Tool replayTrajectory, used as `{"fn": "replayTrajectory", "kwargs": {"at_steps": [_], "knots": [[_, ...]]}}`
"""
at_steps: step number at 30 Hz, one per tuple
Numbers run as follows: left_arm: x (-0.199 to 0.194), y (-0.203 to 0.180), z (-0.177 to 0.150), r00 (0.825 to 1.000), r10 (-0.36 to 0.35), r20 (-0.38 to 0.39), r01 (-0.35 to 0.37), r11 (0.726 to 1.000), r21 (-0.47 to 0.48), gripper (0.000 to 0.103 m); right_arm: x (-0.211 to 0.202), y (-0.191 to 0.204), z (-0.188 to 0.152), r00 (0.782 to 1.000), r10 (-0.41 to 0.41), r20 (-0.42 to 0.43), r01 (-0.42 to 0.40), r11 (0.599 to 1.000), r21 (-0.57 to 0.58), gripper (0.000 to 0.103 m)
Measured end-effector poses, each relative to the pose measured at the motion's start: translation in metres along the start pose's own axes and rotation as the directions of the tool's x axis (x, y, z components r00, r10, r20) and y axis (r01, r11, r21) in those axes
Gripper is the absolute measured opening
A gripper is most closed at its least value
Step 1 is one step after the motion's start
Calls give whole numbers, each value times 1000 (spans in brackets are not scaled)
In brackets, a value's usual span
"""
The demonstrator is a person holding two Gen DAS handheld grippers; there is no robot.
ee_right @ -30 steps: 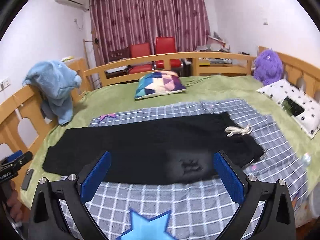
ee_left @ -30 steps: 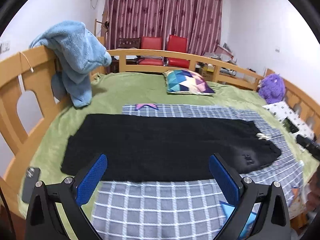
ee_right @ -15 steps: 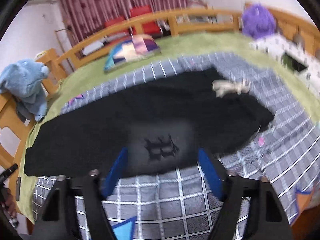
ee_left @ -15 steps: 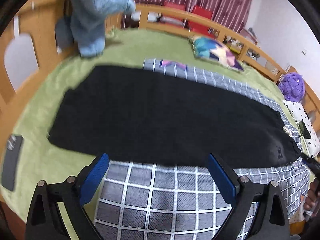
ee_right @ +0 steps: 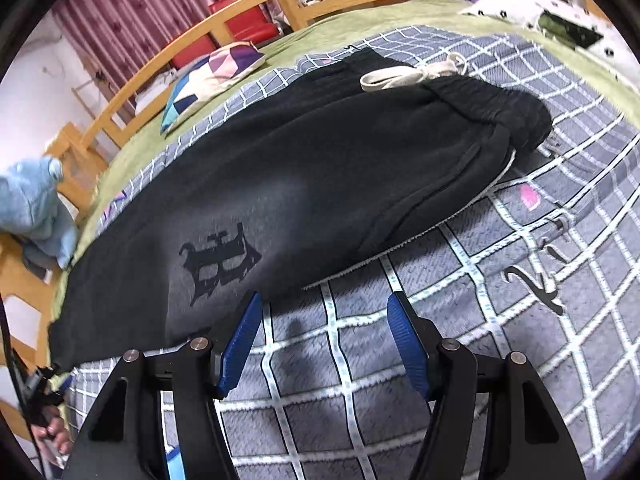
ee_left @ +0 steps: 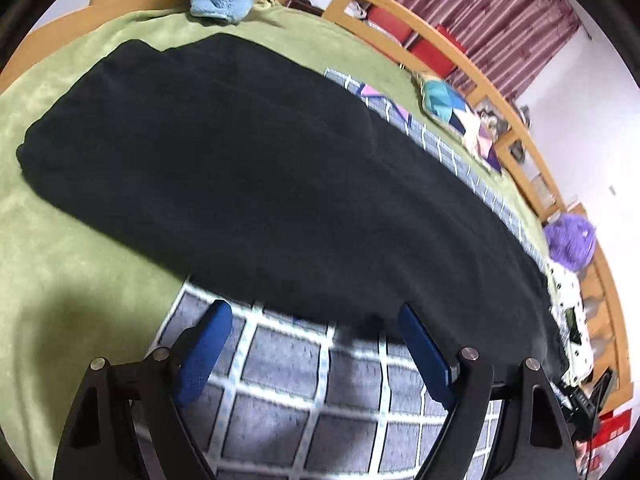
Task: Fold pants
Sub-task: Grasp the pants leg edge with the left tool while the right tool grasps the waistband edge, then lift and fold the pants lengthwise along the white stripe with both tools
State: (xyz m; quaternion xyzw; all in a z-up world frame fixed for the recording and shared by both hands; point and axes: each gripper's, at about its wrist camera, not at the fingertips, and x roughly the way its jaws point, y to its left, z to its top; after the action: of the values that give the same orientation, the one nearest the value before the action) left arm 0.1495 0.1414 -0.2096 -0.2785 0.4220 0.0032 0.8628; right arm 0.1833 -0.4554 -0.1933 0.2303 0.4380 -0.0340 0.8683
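Note:
Black pants (ee_left: 256,168) lie flat lengthwise across a grey checked blanket (ee_left: 320,396) on a green bed. In the right wrist view the pants (ee_right: 320,172) show a dark printed logo (ee_right: 218,264) and a white drawstring (ee_right: 412,76) at the waistband on the right. My left gripper (ee_left: 314,316) is open and empty, low over the blanket, its tips at the pants' near edge. My right gripper (ee_right: 324,308) is open and empty, just short of the near edge right of the logo.
A wooden bed rail (ee_left: 460,52) runs along the far side. A patterned pillow (ee_right: 216,76), a light blue towel (ee_right: 32,208) on the rail, a purple plush toy (ee_left: 570,240) and a spotted cushion (ee_right: 532,4) lie around the pants.
Both grippers have dropped and moved forward to the pants' near edge. The right gripper's fingers have narrowed; both stay open and empty.

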Motion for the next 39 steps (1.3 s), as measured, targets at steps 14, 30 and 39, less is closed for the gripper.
{"fn": "replayTrajectory", "kwargs": {"at_steps": [14,30,39], "knots": [[19,3,28,987,163,-2,-163,987,2,30,42,3,27,999,54,4,-54,994,91,29],[-13,-52,141,984,33,177,-60,987,151,15,10,81,134,989,84,123,-66,988,-138,17],[79,-95,216,971,137,198,-181,958,224,15,101,112,222,995,21,98,-9,993,-114,25]]}}
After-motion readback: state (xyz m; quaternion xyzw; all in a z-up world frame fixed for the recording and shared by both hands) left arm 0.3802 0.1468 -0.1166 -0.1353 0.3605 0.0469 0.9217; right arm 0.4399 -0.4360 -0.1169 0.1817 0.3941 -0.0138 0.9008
